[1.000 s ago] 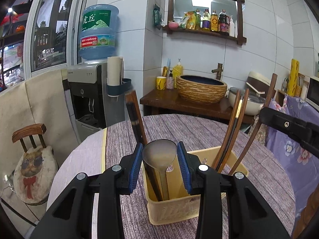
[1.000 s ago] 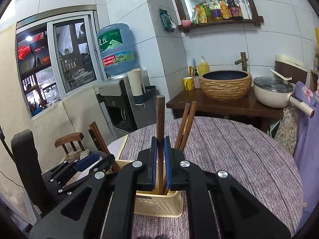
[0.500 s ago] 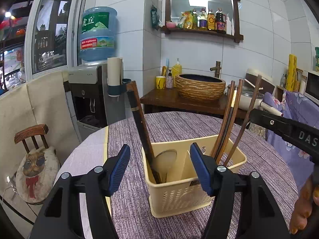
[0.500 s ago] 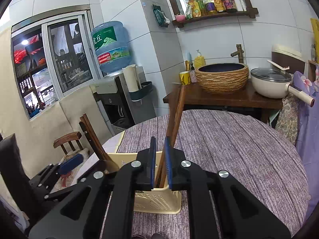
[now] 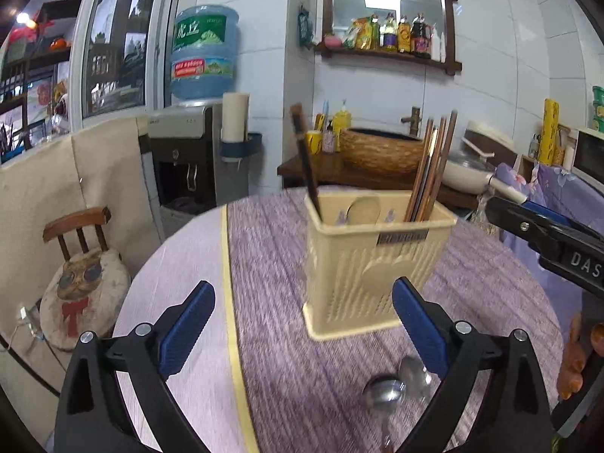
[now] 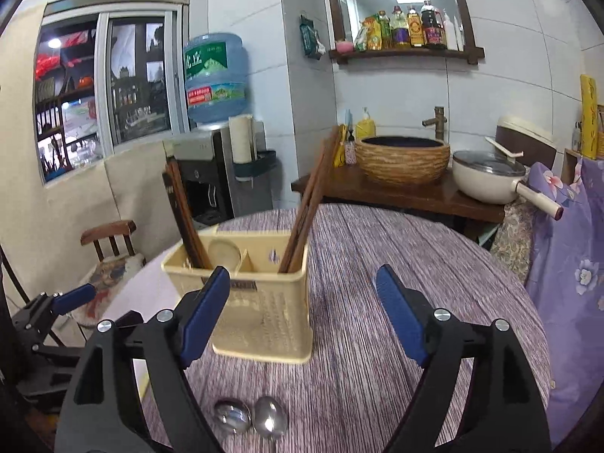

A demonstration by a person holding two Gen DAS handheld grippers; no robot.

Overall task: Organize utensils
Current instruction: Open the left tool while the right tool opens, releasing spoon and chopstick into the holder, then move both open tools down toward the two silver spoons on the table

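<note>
Now both tools, left and right, had just opened, empty; chopsticks stood released in the caddy; two spoons remained on the desk.

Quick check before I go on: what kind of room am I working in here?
Most likely a home kitchen or dining corner: a round table with a utensil caddy, a water dispenser by the window, and a wall shelf of sauce bottles above a washbasin.

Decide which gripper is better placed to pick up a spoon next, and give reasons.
Probably the right gripper: both spoons lie centred below its open jaws. From the left gripper, also open, they sit off towards its right finger.
</note>
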